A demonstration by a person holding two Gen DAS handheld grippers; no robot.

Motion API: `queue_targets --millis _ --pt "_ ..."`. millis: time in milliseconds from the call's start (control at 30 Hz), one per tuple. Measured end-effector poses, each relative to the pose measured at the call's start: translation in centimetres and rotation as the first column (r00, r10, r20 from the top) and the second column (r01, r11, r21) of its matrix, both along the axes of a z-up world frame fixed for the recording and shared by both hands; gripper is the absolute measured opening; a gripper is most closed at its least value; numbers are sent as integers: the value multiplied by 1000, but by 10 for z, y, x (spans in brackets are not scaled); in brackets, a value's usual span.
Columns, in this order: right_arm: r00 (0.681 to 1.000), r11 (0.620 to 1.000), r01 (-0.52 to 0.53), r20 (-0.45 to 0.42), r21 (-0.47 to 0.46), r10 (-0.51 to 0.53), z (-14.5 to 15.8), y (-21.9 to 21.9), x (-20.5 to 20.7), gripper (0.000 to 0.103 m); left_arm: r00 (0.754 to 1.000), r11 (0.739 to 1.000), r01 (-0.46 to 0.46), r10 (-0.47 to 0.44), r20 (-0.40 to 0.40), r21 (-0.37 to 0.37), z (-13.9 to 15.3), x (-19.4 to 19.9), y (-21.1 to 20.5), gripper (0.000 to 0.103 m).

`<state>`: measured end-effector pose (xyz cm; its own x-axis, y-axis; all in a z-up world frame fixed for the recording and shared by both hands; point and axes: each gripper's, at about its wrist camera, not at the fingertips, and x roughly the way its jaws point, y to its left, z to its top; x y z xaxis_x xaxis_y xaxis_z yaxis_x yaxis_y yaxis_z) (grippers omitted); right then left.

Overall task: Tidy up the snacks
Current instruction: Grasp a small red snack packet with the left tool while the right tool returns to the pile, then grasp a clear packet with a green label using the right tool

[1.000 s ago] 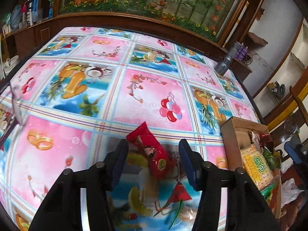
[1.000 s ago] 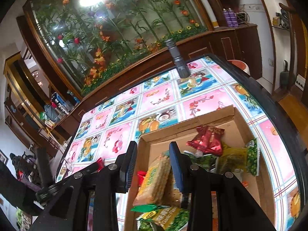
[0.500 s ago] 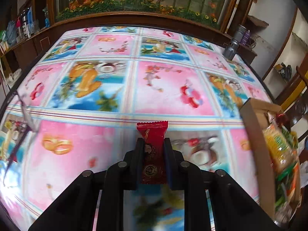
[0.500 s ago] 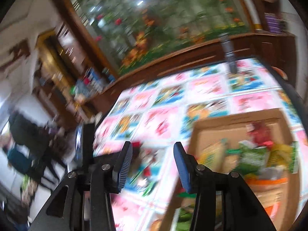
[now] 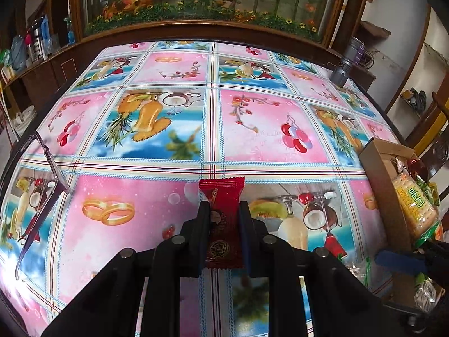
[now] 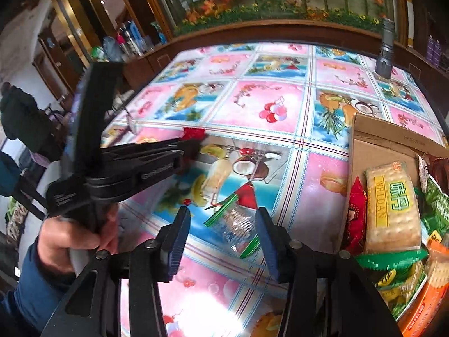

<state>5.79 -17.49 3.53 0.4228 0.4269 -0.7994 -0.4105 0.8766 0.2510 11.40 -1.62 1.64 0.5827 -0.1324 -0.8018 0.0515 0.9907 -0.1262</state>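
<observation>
Left wrist view first: the left gripper is clamped on a red snack packet, gripped across its narrow width, so the packet's long axis runs straight out along the fingers towards the far edge of the table. Its crimped end sticks out beyond the fingertips, and it seems to sit just over the flowered tablecloth, near the front edge. A second ago that packet lay loose and slanted on the cloth between wide jaws; they have shut on it and it now sits square in the grip.

Moving right, a clear biscuit packet with green ends lies on the table between the two grippers and just left of the cardboard box, which stands at the table's right edge, already crowded with snacks. The packet's long axis slants from upper left to lower right.

Right wrist view: the right gripper stands half open, nothing pressed by its pads, with the clear packet straight ahead between the fingertips. Its jaws have just been widening. A second ago it hung over the box; now it has swung left, clearly the nearer hand for that packet.
</observation>
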Motion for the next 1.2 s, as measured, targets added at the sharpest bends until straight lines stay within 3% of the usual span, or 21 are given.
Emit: queue_targets --millis 100,267,400,533,567,900,933,1000,1200 --pt "998 1000 11 -60 -19 -12 -8 4 14 57 1000 1000 0 0 0 2 0 0 -1 19" --pt "989 996 -71 -128 60 79 -15 9 4 57 1000 1000 -2 2 -4 -2 0 1 -3 19" --pt "992 996 -82 -95 -28 79 -18 21 -3 56 1000 1000 -2 2 0 11 0 1 -5 19" --pt "997 993 -65 -57 -100 60 -20 23 -7 35 1000 1000 -3 3 8 26 0 0 -6 18" --pt "997 993 -67 -55 -101 61 -20 23 -7 21 1000 1000 -6 5 12 28 0 0 -6 18" --pt "999 999 -19 42 34 17 4 0 -7 17 1000 1000 -2 3 31 -25 3 -2 -5 17" --pt "999 999 -12 51 45 10 6 -1 -7 9 999 1000 -2 3 48 -26 6 -4 -6 17" --pt "997 997 19 75 78 -25 14 -9 -6 7 997 999 9 -7 71 -31 10 -7 -8 17" --pt "996 992 60 55 109 -67 13 -18 1 8 994 1000 10 -7 108 -27 19 -10 -10 17"
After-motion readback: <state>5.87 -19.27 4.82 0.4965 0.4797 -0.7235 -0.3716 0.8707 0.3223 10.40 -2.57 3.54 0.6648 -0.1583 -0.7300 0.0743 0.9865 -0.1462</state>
